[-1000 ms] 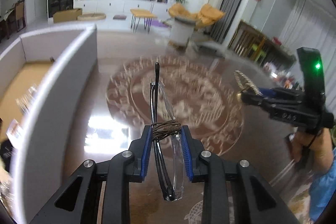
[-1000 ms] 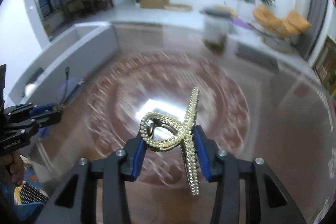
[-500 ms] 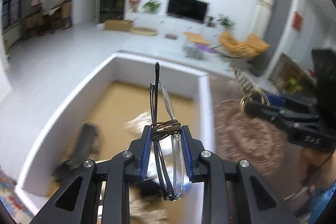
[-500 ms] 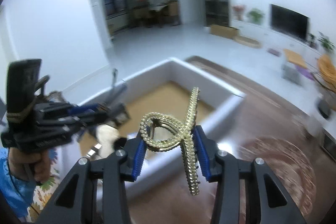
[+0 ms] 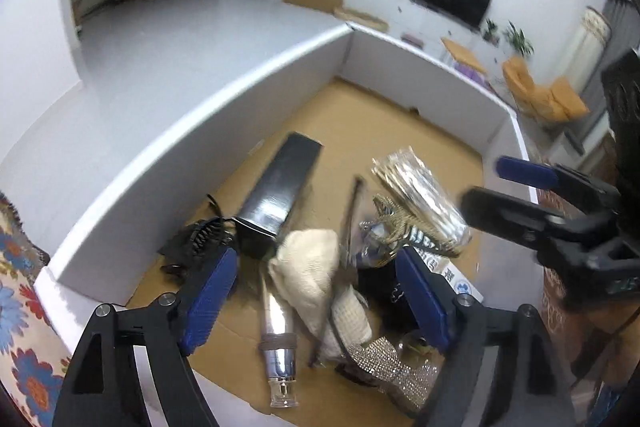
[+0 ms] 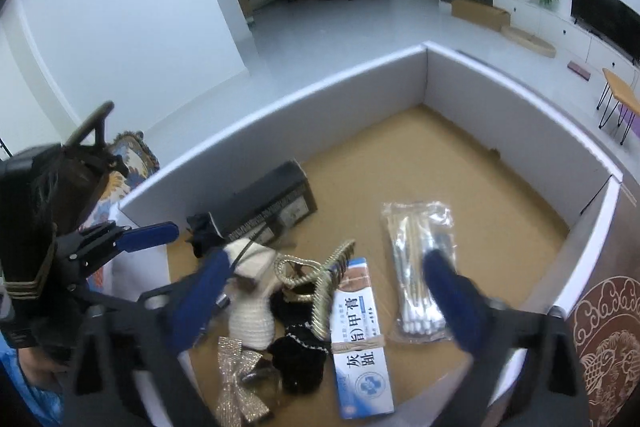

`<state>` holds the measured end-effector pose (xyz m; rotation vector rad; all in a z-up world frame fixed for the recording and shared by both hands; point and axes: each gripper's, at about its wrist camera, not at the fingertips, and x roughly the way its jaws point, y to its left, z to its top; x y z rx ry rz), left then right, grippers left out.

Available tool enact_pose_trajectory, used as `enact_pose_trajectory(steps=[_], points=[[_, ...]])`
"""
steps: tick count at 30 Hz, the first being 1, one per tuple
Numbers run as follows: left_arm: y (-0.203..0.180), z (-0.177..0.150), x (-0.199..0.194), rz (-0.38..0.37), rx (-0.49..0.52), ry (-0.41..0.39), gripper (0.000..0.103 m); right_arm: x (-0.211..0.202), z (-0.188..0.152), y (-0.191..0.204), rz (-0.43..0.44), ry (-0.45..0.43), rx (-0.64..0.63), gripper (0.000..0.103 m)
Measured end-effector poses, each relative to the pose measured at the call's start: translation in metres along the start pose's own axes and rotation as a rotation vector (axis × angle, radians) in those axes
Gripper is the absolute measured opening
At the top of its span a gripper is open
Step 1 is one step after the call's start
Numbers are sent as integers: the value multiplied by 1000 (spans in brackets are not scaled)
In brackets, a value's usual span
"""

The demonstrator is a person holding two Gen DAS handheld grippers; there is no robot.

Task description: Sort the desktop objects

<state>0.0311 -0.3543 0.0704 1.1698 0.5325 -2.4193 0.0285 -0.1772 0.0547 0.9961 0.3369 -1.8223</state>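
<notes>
Both grippers hang spread and empty over the white-walled box (image 6: 500, 107).

Our left gripper (image 5: 316, 291) and right gripper (image 6: 332, 291) each have their blue pads wide apart with nothing between them. The gold hair claw (image 6: 320, 291) lies on the heap in the box, propped against the toothpaste carton (image 6: 360, 343), with the cotton swab packet (image 6: 416, 267) at its 3 o'clock and the black carton (image 6: 272, 207) at its 11 o'clock. A thin dark rod among the clutter in the left view may be the glasses, though blur stops us being sure. We judge the risk to be in pulling out: the fingers hang low over the pile, so a careless lift could catch the claw's teeth or the silver bottle (image 5: 276, 339) and drag sorted things back out.
</notes>
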Motion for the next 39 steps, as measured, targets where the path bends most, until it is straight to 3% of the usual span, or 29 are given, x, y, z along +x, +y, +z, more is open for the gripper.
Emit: enact_pose_trajectory(steps=[4,8,11,12,15,25,30,33,37,39], points=[[-10,-5,-15,52,9,-69,83,-34,-1,7,-74,-41,-50,101],[-24,-9,-31,101,37,-119,92,-81,-10,15,-100,-166,-121,103],[-33,-12,-38,106,27,-137,96,-75,-18,6,-114,-28,-86,103],[-35,-13,-39,106,19,-137,97,-75,-20,3,-128,-21,-88,103],[-39,-16,-46,120,11,-134,101,-82,-26,0,-144,-28,-105,103],[-44,-18,-58,280,15,-132,101,-82,-26,-1,-166,25,-104,103],[-37,-13,-60,277,-43,-114,103,-77,-24,-2,-161,29,-91,103],[-26,-11,-61,266,-129,-99,103,-74,-25,-4,-172,31,-87,103],[-18,-16,-70,236,-223,-160,103,-70,-23,-6,-180,34,-81,103],[-19,-17,-71,269,-220,-172,103,-69,-21,-5,-177,35,-82,103]])
